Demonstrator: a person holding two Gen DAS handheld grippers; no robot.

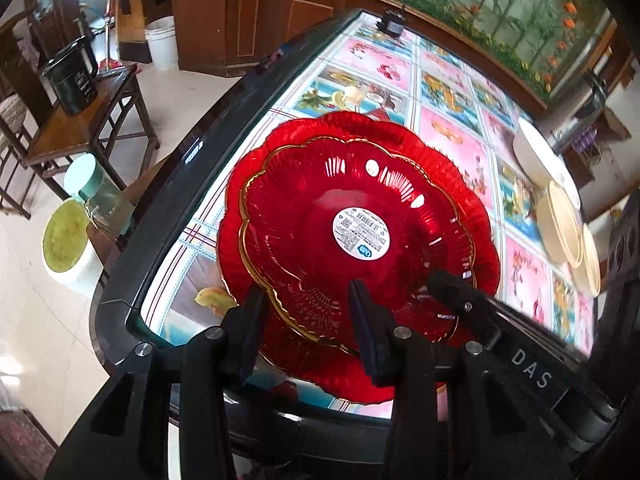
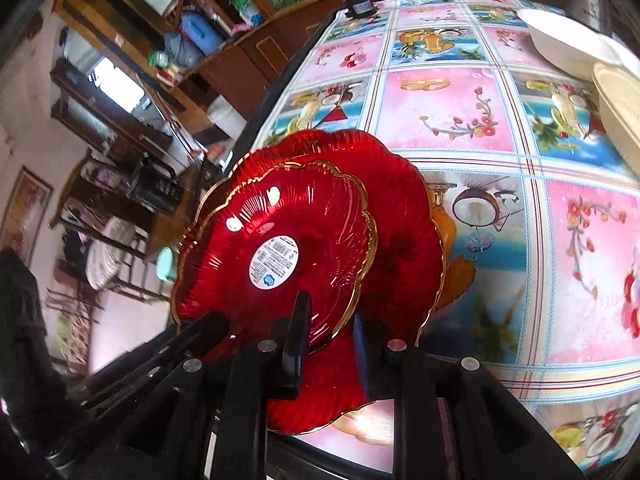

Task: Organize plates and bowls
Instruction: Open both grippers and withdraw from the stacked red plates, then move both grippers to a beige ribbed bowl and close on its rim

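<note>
Two red glass plates sit stacked at the near edge of the table [image 1: 168, 208], right at the fingertips of both grippers: a smaller red plate [image 1: 356, 236] with a gold scalloped rim and a round white sticker [image 1: 361, 233] at its centre rests on a larger red plate [image 1: 472, 184].

The left gripper [image 1: 308, 316] straddles the near rim of the stack, one finger outside the rim and the other over the small plate's inner surface; the jaws stand partly spread, and whether the pads actually press on the glass cannot be told.

The right gripper [image 2: 330, 332] has the small plate's rim between its fingers, with the jaws narrowly apart. The pads look loose on the rim rather than clamped.

Beyond the fingers stretches a tablecloth [image 2: 460, 120] of pink and blue picture squares. Further off, to the right of the fingers, three cream-white dishes [image 1: 560, 216] overlap in a row near the table's far side.
</note>
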